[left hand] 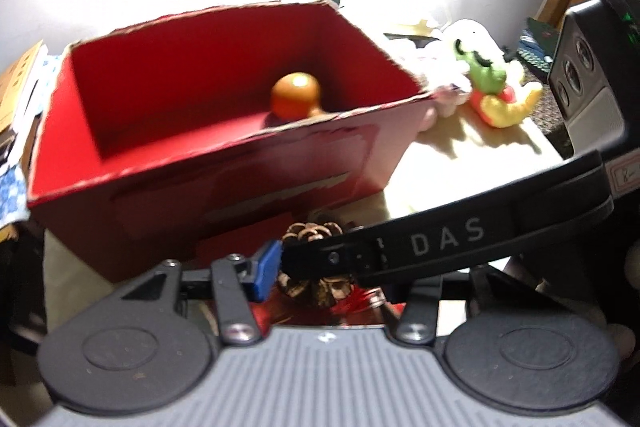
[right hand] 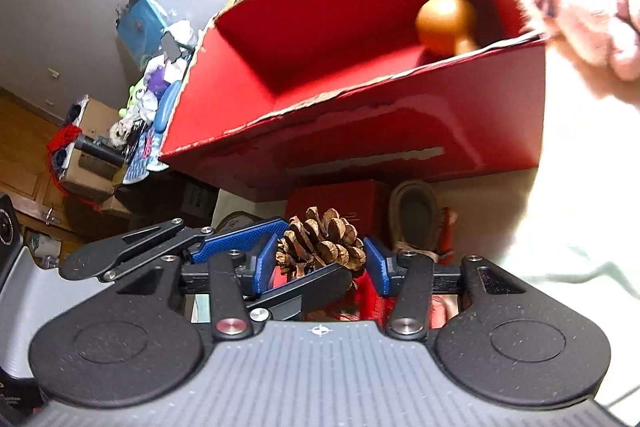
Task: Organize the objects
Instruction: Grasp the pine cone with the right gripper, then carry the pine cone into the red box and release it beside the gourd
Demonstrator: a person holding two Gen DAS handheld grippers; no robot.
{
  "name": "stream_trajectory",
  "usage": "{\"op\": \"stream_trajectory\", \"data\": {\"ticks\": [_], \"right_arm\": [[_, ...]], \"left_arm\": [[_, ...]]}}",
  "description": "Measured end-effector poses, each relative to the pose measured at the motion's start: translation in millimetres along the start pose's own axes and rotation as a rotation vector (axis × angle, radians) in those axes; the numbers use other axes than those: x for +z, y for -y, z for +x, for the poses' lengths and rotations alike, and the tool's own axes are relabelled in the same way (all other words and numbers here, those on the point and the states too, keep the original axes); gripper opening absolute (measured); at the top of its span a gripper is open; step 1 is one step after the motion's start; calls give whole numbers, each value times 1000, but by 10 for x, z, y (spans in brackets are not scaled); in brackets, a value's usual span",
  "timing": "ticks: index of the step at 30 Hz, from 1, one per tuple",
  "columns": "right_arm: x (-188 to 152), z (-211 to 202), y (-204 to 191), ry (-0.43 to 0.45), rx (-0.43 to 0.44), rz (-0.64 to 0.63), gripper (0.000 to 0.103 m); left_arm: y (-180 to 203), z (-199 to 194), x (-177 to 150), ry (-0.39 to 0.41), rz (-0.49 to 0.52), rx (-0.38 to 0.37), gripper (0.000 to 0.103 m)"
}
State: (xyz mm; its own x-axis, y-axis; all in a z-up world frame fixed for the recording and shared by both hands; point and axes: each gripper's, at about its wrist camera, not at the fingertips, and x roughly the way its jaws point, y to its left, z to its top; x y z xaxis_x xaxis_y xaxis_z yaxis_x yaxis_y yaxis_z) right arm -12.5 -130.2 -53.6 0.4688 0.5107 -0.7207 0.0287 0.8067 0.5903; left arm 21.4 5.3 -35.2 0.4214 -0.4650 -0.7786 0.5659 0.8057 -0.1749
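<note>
I have the pine cone (right hand: pixel 320 239) between the jaws of the right gripper (right hand: pixel 320 267). One blue pad (right hand: pixel 264 269) sits against the scales on one side and the other pad is against the opposite side, so I read these jaws as clamped on the cone. The cone stands stem end down between them, its tip rising past the pads.

The left gripper (left hand: pixel 330 279) is on the same cone. In the right wrist view, one of its fingers (right hand: pixel 240 241) comes in from the left of my right jaws and meets the cone's upper flank. Its other finger crosses low in front of the cone. In the left wrist view, its visible pad touches the cone. The far pad is hidden behind the right gripper's black finger, which lies across those jaws. I take the left jaws as closed on the cone too.

Just ahead of both sets of jaws, and above them in both views, is the open red box (left hand: pixel 200 187) on the bench (left hand: pixel 460 171). An orange wooden knob (left hand: pixel 296 99) lies inside near the front wall. Ahead and to the right of the left jaws, beside the box, sits a green and yellow plush toy (left hand: pixel 492 91).
</note>
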Motion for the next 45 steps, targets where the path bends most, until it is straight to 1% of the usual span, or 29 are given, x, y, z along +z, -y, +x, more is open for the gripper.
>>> {"op": "stream_trajectory", "data": {"ticks": [5,11,14,16,18,21,25,27,28,29,34,40,43,45], "right_arm": [[29,-283,-22,74,-4,-14,50],[272,-579,-137,211,-3,-64,50],[439,-567,-193,248,-6,-91,50],[574,-516,-202,254,-14,-97,50],[720,-448,-172,248,-26,-107,50],[911,-248,-100,200,-59,-92,50],[1085,65,62,97,-116,-61,49],[1137,197,132,50,-132,-45,48],[1159,251,141,28,-130,-46,49],[1183,302,131,6,-137,-53,49],[1234,545,26,-99,-233,-137,49],[1293,861,4,-268,-314,-214,49],[1278,973,14,-320,-342,-235,50],[1254,1003,14,-329,-352,-250,50]], "left_arm": [[160,-158,186,57,66,-37,53],[229,-385,525,187,111,-44,53],[184,-399,706,222,123,-34,52],[124,-359,807,237,116,-33,53],[15,-267,905,234,91,-41,53],[-204,-47,990,194,23,-71,53],[-448,349,999,104,-90,-121,52],[-547,487,986,63,-141,-143,52],[-587,556,991,54,-156,-141,52],[-625,582,987,46,-162,-140,52],[-735,769,993,-23,-178,-132,52],[-786,840,929,-73,-173,-131,53],[-785,846,903,-76,-158,-120,53],[-794,831,885,-74,-152,-116,54]]}}
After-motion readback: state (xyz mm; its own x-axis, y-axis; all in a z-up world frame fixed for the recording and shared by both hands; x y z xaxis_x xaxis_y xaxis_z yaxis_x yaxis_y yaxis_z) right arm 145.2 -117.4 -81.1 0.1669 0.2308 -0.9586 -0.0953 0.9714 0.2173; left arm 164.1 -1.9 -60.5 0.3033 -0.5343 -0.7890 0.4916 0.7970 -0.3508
